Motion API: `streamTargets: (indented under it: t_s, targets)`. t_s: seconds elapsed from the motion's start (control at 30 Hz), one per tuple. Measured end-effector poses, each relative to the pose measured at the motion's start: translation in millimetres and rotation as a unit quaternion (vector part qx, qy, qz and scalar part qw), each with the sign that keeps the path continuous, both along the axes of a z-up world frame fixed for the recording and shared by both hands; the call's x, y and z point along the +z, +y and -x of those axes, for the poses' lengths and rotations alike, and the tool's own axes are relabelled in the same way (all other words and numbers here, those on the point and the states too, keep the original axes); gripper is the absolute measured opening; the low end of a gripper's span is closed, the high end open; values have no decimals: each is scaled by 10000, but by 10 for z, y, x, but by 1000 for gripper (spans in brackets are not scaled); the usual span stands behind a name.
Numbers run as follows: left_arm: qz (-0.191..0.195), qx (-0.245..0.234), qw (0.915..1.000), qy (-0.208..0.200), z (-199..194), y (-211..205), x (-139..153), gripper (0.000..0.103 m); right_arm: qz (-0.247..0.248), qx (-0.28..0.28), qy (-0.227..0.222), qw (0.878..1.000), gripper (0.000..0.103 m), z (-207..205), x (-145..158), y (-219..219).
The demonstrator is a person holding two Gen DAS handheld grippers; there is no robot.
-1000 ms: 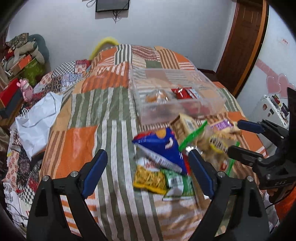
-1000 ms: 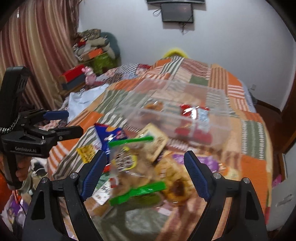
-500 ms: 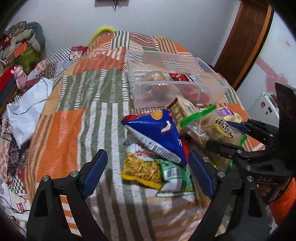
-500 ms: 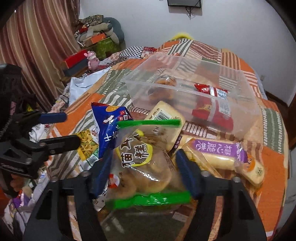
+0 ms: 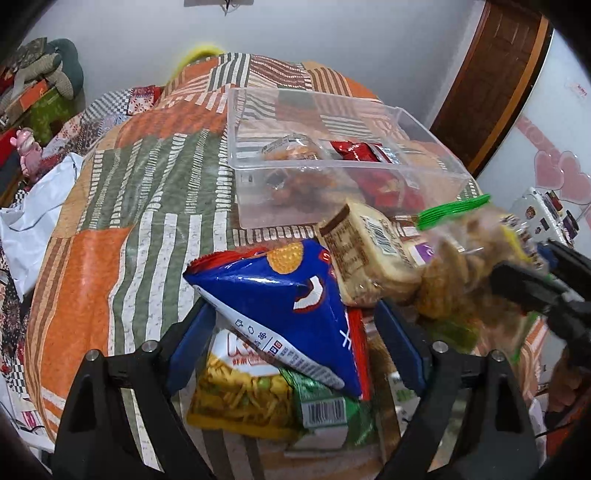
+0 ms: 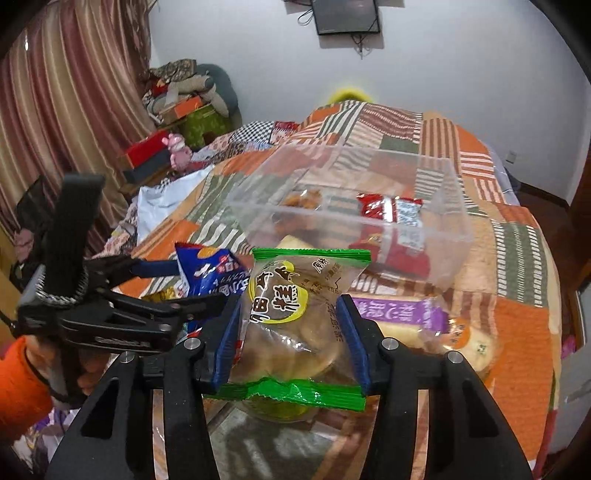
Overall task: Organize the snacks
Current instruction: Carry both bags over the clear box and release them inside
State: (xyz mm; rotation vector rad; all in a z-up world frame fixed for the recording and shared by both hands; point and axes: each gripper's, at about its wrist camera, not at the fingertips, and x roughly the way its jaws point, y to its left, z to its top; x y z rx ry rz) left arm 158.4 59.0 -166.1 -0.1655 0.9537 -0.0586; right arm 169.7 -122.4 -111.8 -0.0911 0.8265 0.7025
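Right gripper [image 6: 290, 332] pointed downward; its jaws had just been closing and its blue pads [image 6: 225, 339] pressed a packet from both sides. Left gripper [image 5: 295, 347] angled down, jaws wide, just narrowing, pads straddling a pack without pressing.

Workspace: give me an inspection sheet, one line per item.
Surface: patchwork quilt on a bed.
Job's things: clear bin holds red packets and a pastry; blue chip bag, noodle packet and purple-label cake lie loose in front.
Clutter: white bag at the bed's edge.
Grippers: right gripper, jaws just closing, pinches a green-edged cake pack; left gripper open around the chip bag.
Cables: one under the wall screen.
Surroundings: curtain, door, piled clothes.
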Motion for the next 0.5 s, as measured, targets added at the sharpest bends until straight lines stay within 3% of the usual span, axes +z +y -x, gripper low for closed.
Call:
streamTargets:
  t_s: [0.07, 0.2, 0.23, 0.5]
  targets:
    - [-82, 12, 10000, -21, -12, 4, -9, 67, -42, -78, 17, 10000, 47, -25, 12, -50]
    - [-19, -53, 10000, -82, -4, 53, -10, 54, -95, -193, 39, 9998, 47, -55, 26, -111]
    - [-8, -82, 9999, -93, -1, 53, -5, 46, -116, -219, 48, 9997, 47, -62, 29, -126]
    - [-154, -156, 9992, -345, 92, 43, 188, 40, -234, -360, 37, 9991, 47, -101, 90, -214]
